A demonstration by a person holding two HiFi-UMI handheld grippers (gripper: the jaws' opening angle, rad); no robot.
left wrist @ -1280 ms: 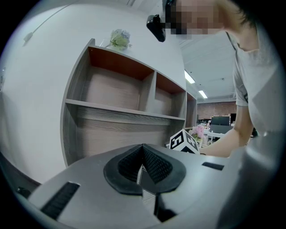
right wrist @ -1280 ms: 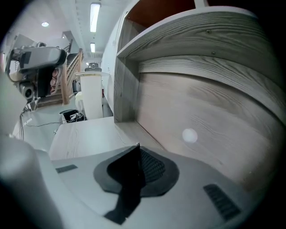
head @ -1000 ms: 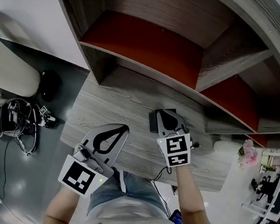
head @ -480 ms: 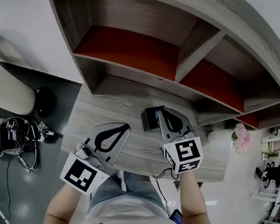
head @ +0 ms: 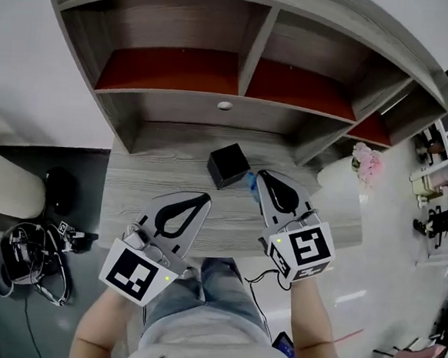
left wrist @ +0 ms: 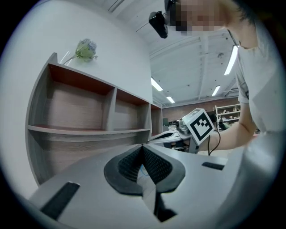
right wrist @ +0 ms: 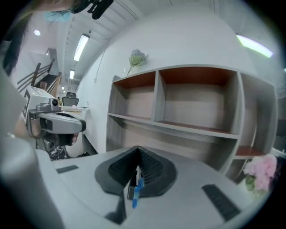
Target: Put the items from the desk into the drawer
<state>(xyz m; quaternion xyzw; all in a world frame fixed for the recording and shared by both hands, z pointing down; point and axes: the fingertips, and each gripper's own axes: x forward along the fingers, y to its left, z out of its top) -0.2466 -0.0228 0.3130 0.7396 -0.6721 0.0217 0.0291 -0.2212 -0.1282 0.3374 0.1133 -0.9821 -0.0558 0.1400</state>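
A black box (head: 227, 165) stands on the grey wooden desk (head: 147, 180), below a drawer front with a small round knob (head: 225, 105); the drawer is closed. My right gripper (head: 260, 174) hovers just right of the box, shut on a small blue and white item (head: 250, 183). That item (right wrist: 136, 188) sticks out below the closed jaws (right wrist: 137, 150) in the right gripper view. My left gripper (head: 205, 199) is over the desk's front edge, left of the box, shut with nothing held (left wrist: 143, 147).
Open shelf compartments with red backs (head: 167, 69) rise behind the desk. Pink flowers (head: 367, 161) stand at the desk's right end. A headset and cables (head: 29, 252) lie on the floor at left. A flower sprig (right wrist: 137, 58) lies on the shelf top.
My right gripper has drawn back from the black box, which now stands free to its left. The head view has tilted up, showing more shelves and the drawer knob. The left gripper barely moved.
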